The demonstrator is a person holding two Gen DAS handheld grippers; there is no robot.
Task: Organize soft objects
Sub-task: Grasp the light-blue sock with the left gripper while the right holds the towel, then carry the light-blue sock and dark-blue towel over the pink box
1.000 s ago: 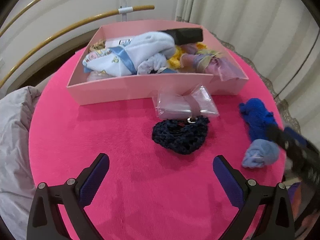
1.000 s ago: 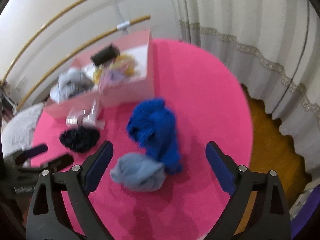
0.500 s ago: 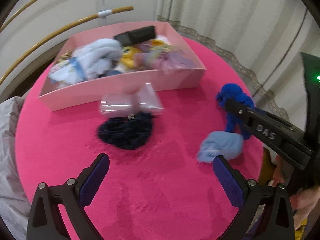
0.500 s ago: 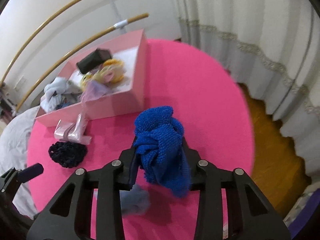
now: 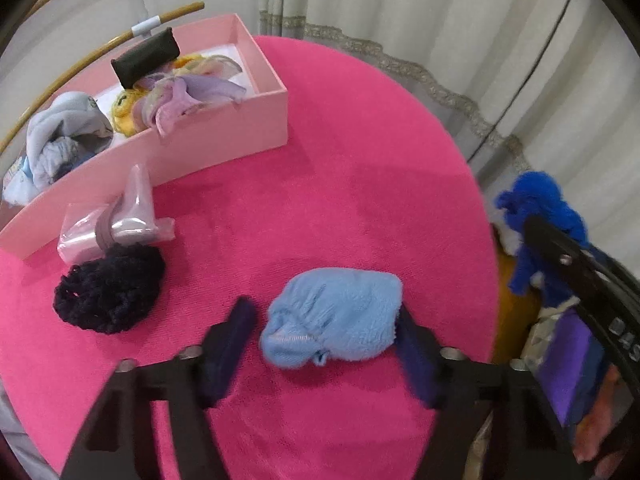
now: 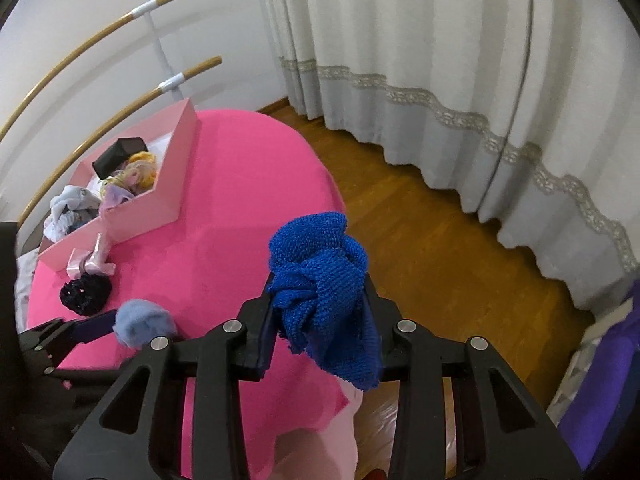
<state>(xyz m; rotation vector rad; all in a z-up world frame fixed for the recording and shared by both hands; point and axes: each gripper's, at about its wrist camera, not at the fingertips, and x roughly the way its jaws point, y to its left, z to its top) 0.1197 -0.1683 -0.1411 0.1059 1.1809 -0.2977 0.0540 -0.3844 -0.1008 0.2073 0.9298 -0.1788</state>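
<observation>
Far left on the round pink tabletop (image 5: 360, 168) sits the pink box (image 5: 224, 148), already holding pale and yellow soft things and a dark block. Just near of its front wall lies a clear plastic packet (image 5: 116, 228), and touching that, a dark navy knitted piece (image 5: 108, 294). To the right, close to the near edge, rests the light blue fluffy bundle (image 5: 336, 316). Furthest right, lifted clear of the tabletop and out over the wooden floor, hangs the royal blue knitted cloth (image 6: 324, 280).

What could go wrong: the light blue bundle is plump and springy, so a squeeze across its outer fluff might let it squirt forward or catch only a thin fold that slips on the lift. The blue cloth is pinched through its middle with a loose tail dangling; that tail could drag across the box wall or snag on the things already inside, and if the pinch loosens over the floor the cloth would drop off the tabletop.

The left tongs (image 5: 324, 354) have just been closing and stand about half open, straddling the light blue bundle. The right-hand pad looks to be against the fluff while a gap shows at the left-hand pad, so the bundle is between them but not yet gripped. The right tongs (image 6: 320, 320) are narrow, clamped on the blue cloth, which bulges above and hangs below the pads.
</observation>
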